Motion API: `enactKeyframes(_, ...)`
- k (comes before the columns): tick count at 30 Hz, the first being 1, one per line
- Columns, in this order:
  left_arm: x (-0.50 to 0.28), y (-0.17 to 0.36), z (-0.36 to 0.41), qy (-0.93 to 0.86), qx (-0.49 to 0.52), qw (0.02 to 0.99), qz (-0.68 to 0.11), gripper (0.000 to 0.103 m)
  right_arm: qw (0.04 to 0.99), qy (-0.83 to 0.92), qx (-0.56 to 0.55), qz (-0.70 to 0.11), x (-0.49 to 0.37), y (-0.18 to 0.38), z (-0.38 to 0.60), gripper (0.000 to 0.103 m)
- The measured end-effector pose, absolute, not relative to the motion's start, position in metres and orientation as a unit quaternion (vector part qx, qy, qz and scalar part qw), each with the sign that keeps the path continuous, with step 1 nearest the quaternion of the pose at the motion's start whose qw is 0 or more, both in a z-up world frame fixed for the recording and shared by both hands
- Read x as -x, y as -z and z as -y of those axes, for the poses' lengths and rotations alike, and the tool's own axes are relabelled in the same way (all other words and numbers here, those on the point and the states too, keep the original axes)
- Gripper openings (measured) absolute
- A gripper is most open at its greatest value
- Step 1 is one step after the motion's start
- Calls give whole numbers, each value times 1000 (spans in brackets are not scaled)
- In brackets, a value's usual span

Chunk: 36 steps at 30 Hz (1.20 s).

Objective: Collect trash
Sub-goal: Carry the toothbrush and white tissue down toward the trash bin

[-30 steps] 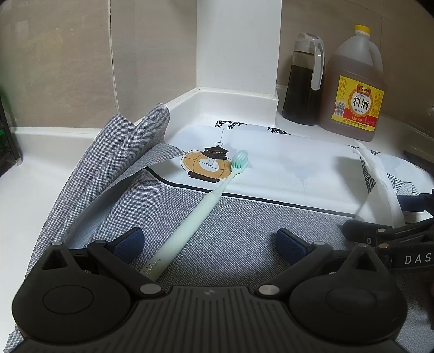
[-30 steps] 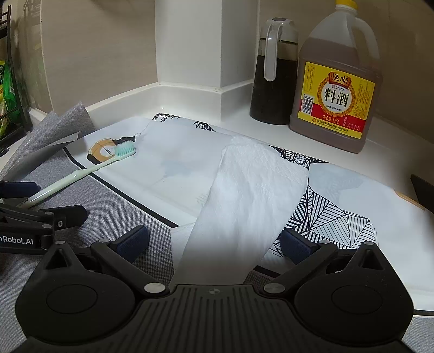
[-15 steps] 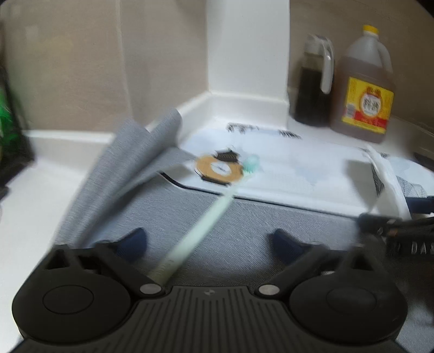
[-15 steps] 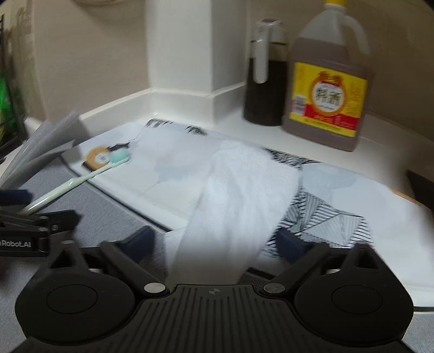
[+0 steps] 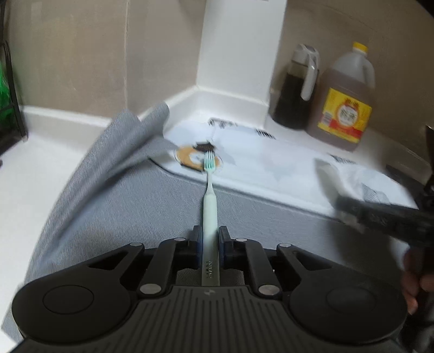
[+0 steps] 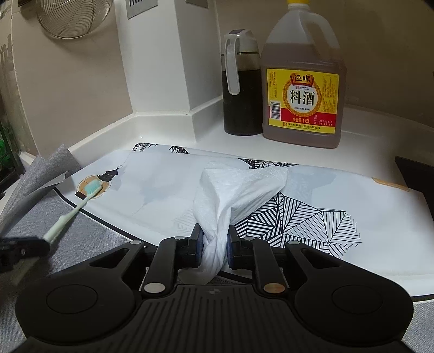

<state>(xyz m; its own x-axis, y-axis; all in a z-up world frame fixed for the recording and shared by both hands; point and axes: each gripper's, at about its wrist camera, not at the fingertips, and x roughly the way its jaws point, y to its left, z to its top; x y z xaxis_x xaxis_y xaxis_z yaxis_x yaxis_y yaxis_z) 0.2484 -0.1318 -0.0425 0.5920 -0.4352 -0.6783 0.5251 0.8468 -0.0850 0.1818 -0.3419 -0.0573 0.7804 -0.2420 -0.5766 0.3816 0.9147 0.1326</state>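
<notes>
A mint-green toothbrush [image 5: 208,201] points away along the grey mat, its bristles over the printed mat. My left gripper [image 5: 209,233] is closing, and its pads press on the handle. The right wrist view shows the same toothbrush [image 6: 70,214] raised at a slant, held by the left gripper [image 6: 40,243]. A white paper towel [image 6: 238,187] lies bunched on the printed mat. My right gripper [image 6: 214,236] is closing on the towel's near end, which is squeezed into a twist between the pads. The right gripper [image 5: 341,209] and the paper towel [image 5: 352,176] appear blurred at the left wrist view's right edge.
A dark sauce bottle [image 6: 240,89] and a cooking wine jug [image 6: 302,81] stand by the back wall. The grey mat [image 5: 135,206] curls up at its far left corner. The printed white mat [image 6: 352,195] covers the counter's middle. A wire strainer [image 6: 70,19] hangs on the wall.
Both grippers went from wide open to closed, the left on the toothbrush handle, the right on the paper towel. The toothbrush swung in line with the left gripper and the towel bunched up.
</notes>
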Motion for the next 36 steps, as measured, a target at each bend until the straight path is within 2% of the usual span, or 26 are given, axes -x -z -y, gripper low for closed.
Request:
enactKeyframes(7,-259,48,146,260,-84,889,-368,15,935,166,-126,-288,-181,58,344,20)
enactKeyframes(12,-275,51,159,249,-89,894,-362,28,936,162,-126,-287,-182,60,345,28)
enactKeyframes(14,-274,52,162,248,-95,894,-361,26,936,161,-122,-287,-182,60,344,28)
enactKeyframes(15,-273,51,162,251,-97,893,-362,13,936,161,-122,-287,-182,60,344,28)
enactKeyframes(16,-272,50,161,254,-94,890,-366,13,936,162,-123,-286,-181,60,345,25)
enactKeyframes(17,-270,49,159,255,-88,890,-368,13,937,163,-124,-284,-179,59,345,16)
enactKeyframes(18,-266,47,157,255,-83,891,-367,13,938,159,-128,-281,-178,58,346,15)
enactKeyframes(27,-208,15,130,262,-73,910,-314,13,954,128,-146,-229,-165,46,346,14)
enactKeyframes(36,-113,-14,53,208,-46,933,-289,13,971,96,-135,-174,-152,38,338,14)
